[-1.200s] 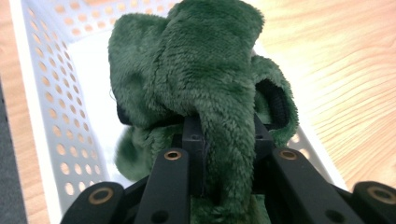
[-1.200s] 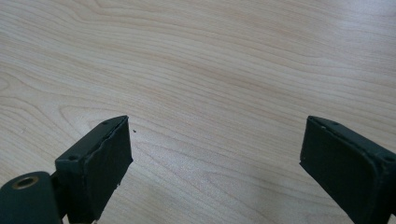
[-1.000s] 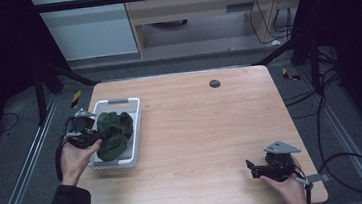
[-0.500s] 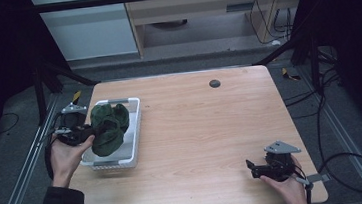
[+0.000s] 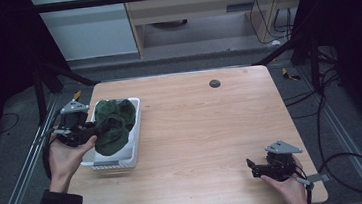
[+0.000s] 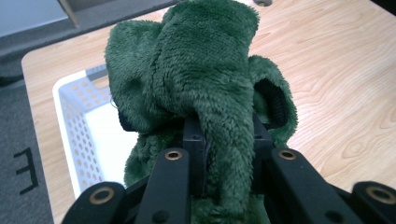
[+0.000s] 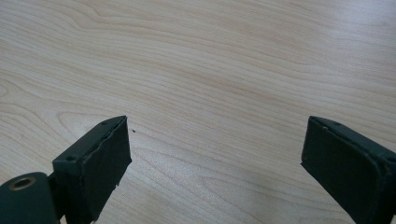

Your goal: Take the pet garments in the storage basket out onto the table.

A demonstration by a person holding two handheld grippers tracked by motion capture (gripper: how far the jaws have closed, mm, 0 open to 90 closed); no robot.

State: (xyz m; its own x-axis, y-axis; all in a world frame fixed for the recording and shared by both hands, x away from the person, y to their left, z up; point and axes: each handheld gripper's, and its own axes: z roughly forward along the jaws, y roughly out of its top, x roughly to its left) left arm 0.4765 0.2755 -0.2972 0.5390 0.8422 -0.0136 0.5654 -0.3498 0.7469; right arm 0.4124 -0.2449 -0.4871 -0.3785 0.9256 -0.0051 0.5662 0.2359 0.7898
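The left gripper [image 5: 87, 133] is clamped on a green plush fabric item [image 5: 112, 124], its 2 jaws pinched together on a fold of the fleece. In the left gripper view the fold [image 6: 219, 116] rises from between the jaws and bunches into a thick, rounded heap, with a dark lining showing at an opening on its right side. The bundle hangs over the white perforated basket [image 5: 135, 146], which sits on the left part of the wooden table [image 5: 212, 139]; whether the lower fabric is touching the basket floor I cannot tell. The person's left hand [image 5: 66, 158] grips the tool just left of the basket, at the table's left edge.

The right gripper [image 5: 252, 168] is at the near right corner of the table, held by the right hand [image 5: 287, 187], well apart from the basket. Its jaws stand wide apart in the right gripper view, with bare wood grain [image 7: 210, 84] between them and nothing in their grasp.

A small dark round disc [image 5: 214, 83] lies on the far side of the table, near its middle.
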